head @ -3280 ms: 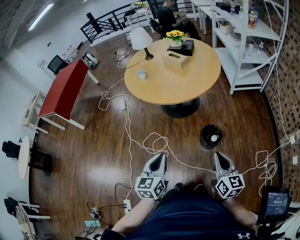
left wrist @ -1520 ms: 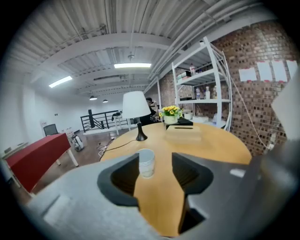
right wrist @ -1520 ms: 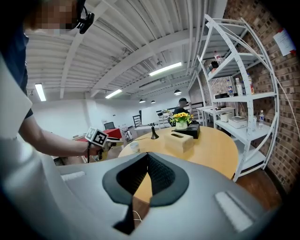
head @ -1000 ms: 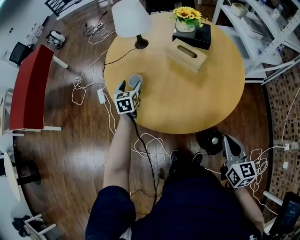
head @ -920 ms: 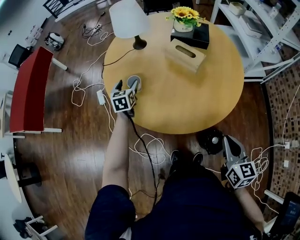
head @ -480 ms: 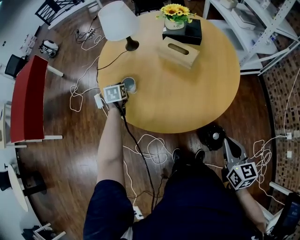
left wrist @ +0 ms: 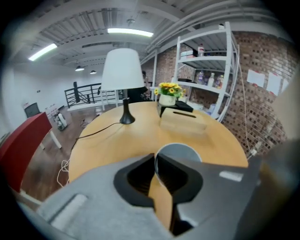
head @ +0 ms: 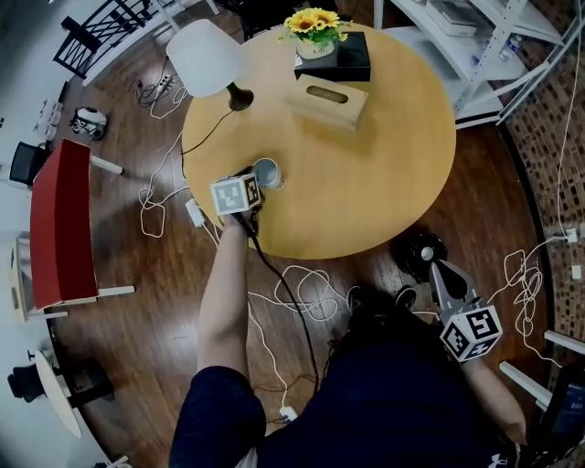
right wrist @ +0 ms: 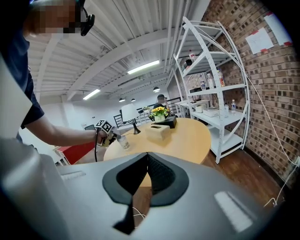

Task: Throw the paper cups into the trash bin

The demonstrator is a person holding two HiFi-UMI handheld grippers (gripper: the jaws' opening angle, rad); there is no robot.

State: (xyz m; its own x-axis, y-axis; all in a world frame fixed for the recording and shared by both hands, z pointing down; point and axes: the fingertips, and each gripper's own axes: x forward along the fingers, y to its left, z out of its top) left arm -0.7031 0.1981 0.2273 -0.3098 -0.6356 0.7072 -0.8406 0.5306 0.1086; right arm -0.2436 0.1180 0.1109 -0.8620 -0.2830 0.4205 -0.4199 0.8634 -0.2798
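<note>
A white paper cup (head: 268, 171) stands upright near the left edge of the round wooden table (head: 384, 174). My left gripper (head: 256, 179) is at the cup's near side. In the left gripper view its jaws are closing, and the tips of my left gripper (left wrist: 154, 157) pinch the near rim of the cup (left wrist: 180, 152). A black trash bin (head: 419, 252) sits on the floor by the table's front right. My right gripper (head: 435, 269) hangs low just beside it, shut with nothing in it. Its jaws meet in the right gripper view (right wrist: 147, 154), which also shows the far cup (right wrist: 123, 142).
On the table stand a white lamp (head: 207, 57), a wooden tissue box (head: 329, 99) and sunflowers (head: 313, 22) on a black box. White cables (head: 306, 291) loop over the wooden floor. A white shelf (head: 475, 41) stands at the right, a red table (head: 59, 219) at the left.
The left gripper's jaws, open around the cup a second ago, have come together on its near rim. The right gripper has stayed low beside the bin.
</note>
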